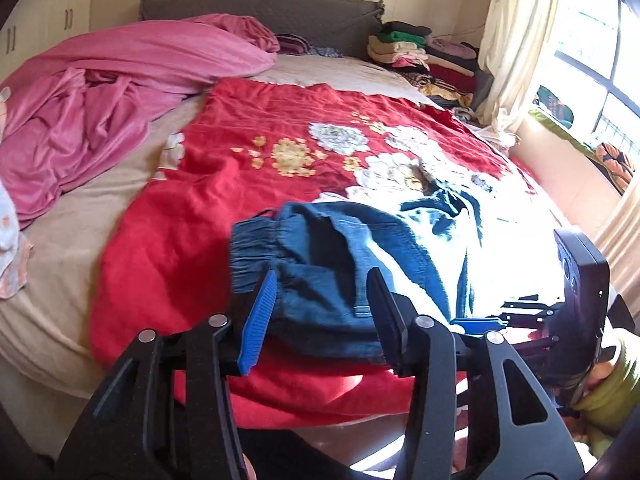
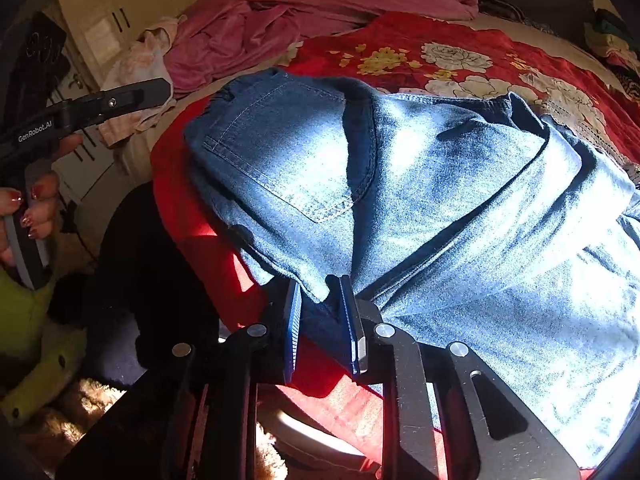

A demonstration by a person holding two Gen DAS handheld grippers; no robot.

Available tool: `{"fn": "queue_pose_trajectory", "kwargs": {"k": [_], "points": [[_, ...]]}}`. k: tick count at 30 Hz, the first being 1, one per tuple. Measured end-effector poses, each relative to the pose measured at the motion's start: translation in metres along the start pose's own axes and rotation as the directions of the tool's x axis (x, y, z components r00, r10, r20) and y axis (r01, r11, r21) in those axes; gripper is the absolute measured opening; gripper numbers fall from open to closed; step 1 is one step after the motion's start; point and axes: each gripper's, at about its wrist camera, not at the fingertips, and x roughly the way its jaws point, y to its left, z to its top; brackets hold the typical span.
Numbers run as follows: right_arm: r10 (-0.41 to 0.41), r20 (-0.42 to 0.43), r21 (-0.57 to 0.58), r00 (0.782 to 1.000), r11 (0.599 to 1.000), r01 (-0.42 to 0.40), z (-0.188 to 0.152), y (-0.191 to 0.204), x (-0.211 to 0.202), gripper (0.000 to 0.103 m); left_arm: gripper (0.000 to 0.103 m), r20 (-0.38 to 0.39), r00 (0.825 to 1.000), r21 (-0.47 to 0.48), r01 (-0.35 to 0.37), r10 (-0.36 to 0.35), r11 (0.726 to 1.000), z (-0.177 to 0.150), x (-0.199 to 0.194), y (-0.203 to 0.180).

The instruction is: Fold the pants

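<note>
Right wrist view: the denim pants (image 2: 420, 184) lie on the red floral blanket (image 2: 460, 52), right gripper (image 2: 320, 320) fingers parted around a loose fold. Left gripper (image 1: 320, 312) hovers released over the waistband. Soft, heavyish denim; best pinched at hems.

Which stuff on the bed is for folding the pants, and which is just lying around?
For the job:
- jeans
- left gripper
- right gripper

Just lying about:
- pink blanket
- red flowered cover, under the jeans
- stack of folded clothes

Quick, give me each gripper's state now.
Left gripper: open, jeans behind it, not gripped.
Right gripper: open, jeans edge between its pads.
</note>
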Motion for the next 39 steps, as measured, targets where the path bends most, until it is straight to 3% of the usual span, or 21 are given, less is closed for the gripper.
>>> {"fn": "queue_pose_trajectory", "kwargs": {"k": [5,7,10,15,19,22,28,30,33,39], "points": [[0.003,0.050,0.020,0.999,1.000,-0.004,-0.005,-0.001,-0.028,0.025,0.032,-0.111,0.994,0.075,0.015,-0.007,0.997,-0.012,0.047,-0.030],[-0.019,0.089,0.033,0.996,0.999,0.016,-0.004,-0.003,-0.042,0.025,0.032,-0.176,0.983,0.084,-0.036,0.051,0.996,-0.022,0.066,-0.027],[-0.061,0.122,0.030,0.991,0.998,0.058,0.003,-0.004,-0.050,0.025,0.031,-0.196,0.980,0.053,-0.027,0.037,0.998,-0.034,0.076,-0.018],[-0.074,0.081,0.042,0.994,0.997,0.071,0.020,-0.009,-0.025,0.030,0.032,-0.175,0.984,0.046,-0.021,0.029,0.999,-0.040,0.074,-0.014],[-0.107,-0.022,0.075,0.994,0.991,0.109,0.016,-0.020,0.012,0.031,0.032,-0.158,0.987,0.030,-0.008,0.013,1.000,-0.042,0.074,-0.010],[-0.104,-0.019,0.089,0.994,0.990,0.105,0.012,-0.025,0.018,0.031,0.032,-0.150,0.989,0.027,0.000,0.004,1.000,-0.044,0.075,-0.009],[-0.094,0.097,0.132,0.991,0.988,0.080,0.012,-0.030,-0.027,0.030,0.032,-0.082,0.996,-0.015,0.018,-0.019,1.000,-0.041,0.057,-0.006],[-0.118,0.135,0.172,0.984,0.981,0.094,0.012,-0.041,-0.047,0.032,0.037,-0.058,0.998,-0.020,0.013,-0.014,1.000,-0.038,0.045,-0.008],[-0.180,0.169,0.224,0.969,0.964,0.141,0.007,-0.060,-0.070,0.044,0.040,-0.015,1.000,-0.010,0.013,-0.014,1.000,-0.030,0.025,-0.013],[-0.254,0.193,0.297,0.948,0.936,0.190,0.002,-0.091,-0.094,0.046,0.042,0.014,0.997,0.068,0.072,-0.073,0.995,-0.012,0.011,-0.048]]}}
